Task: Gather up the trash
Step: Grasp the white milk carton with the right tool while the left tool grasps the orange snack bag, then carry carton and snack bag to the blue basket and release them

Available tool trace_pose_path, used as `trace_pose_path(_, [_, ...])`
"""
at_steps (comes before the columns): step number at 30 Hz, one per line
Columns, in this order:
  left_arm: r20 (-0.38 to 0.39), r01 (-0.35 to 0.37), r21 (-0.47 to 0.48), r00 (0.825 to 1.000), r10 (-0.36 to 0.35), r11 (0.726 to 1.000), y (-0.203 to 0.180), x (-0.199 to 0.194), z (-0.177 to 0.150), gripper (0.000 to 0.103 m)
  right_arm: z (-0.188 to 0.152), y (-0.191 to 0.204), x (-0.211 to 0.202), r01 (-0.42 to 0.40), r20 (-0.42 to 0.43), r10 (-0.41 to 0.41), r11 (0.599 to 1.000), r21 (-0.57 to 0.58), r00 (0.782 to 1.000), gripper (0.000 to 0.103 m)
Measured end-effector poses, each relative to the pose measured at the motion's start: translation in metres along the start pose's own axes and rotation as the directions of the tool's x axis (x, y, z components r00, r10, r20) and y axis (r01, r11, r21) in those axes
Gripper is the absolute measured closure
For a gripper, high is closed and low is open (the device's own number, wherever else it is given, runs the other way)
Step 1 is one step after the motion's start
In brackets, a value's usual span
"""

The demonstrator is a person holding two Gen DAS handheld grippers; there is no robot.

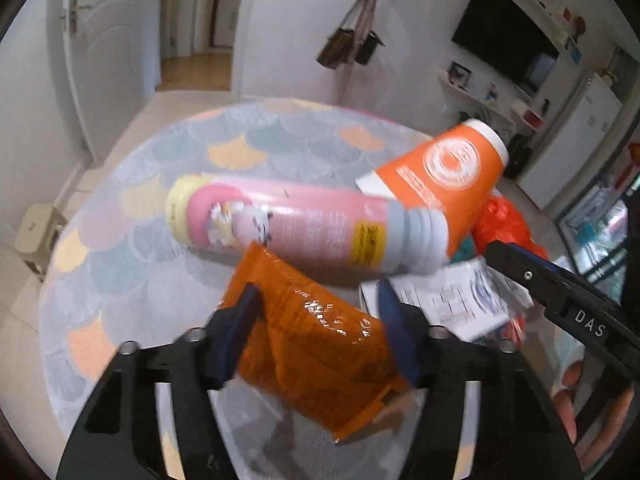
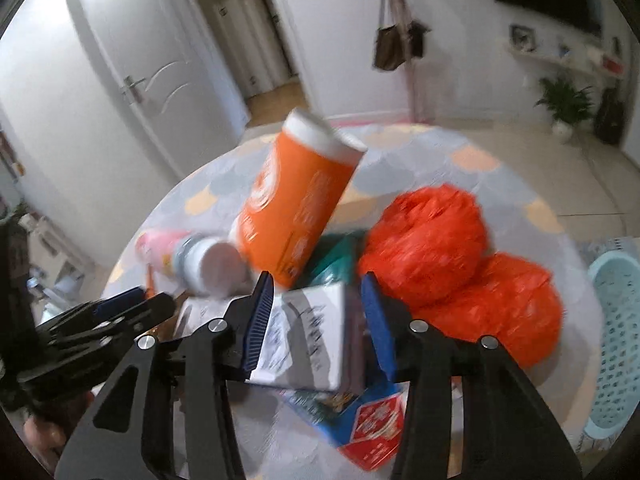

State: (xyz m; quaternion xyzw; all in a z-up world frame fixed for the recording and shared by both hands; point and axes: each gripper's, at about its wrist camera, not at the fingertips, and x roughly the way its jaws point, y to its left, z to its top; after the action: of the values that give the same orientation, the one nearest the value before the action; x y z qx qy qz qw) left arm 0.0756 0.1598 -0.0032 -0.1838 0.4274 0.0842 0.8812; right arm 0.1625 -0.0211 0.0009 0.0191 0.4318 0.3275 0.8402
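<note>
My left gripper point(image 1: 318, 292) is shut on a crinkled orange packet point(image 1: 316, 344), which it holds just above the round table point(image 1: 160, 272). Beyond it lie a pink bottle point(image 1: 288, 224) on its side and an orange cup with a white rim point(image 1: 444, 172), tilted over the pile. My right gripper point(image 2: 317, 280) is shut on a white printed box point(image 2: 308, 336), with both blue pads against its sides. In that view the orange cup point(image 2: 296, 204) leans over the pink bottle point(image 2: 188, 256). Two crumpled red plastic bags point(image 2: 428, 236) lie to the right.
A blue and red flat packet point(image 2: 360, 420) lies under the white box, and something teal point(image 2: 336, 256) lies behind it. A light-blue basket point(image 2: 616, 344) stands off the table's right edge. A beige stool point(image 1: 36, 232) stands on the floor at left.
</note>
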Motion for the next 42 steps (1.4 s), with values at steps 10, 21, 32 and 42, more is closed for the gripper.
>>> trace_pose_path(10, [-0.053,0.041,0.033,0.998,-0.039,0.999,0.036,-0.029,-0.042,0.071,-0.047,0.034,-0.026,-0.142,-0.098,0.134,0.986,-0.087,0.986,0.06])
trace_pose_path(21, [-0.042,0.012,0.103,0.999,-0.008,0.995,0.071,-0.063,-0.077,0.066,-0.105,0.104,-0.043,-0.152,-0.129,0.12,0.946,-0.284,0.984,0.029])
trace_pose_path(32, [-0.039,-0.019,0.032,0.999,0.021,0.999,0.104,-0.061,-0.085,0.038,-0.116,0.156,-0.002,-0.027,-0.081,-0.018,0.852,-0.522,0.997,0.026])
trace_pose_path(42, [-0.077,-0.045,0.124,0.996,0.055,0.991,0.083,-0.043,-0.096,0.021,-0.111,0.124,-0.017,0.017,-0.031,-0.031,0.932,-0.363,0.999,0.055])
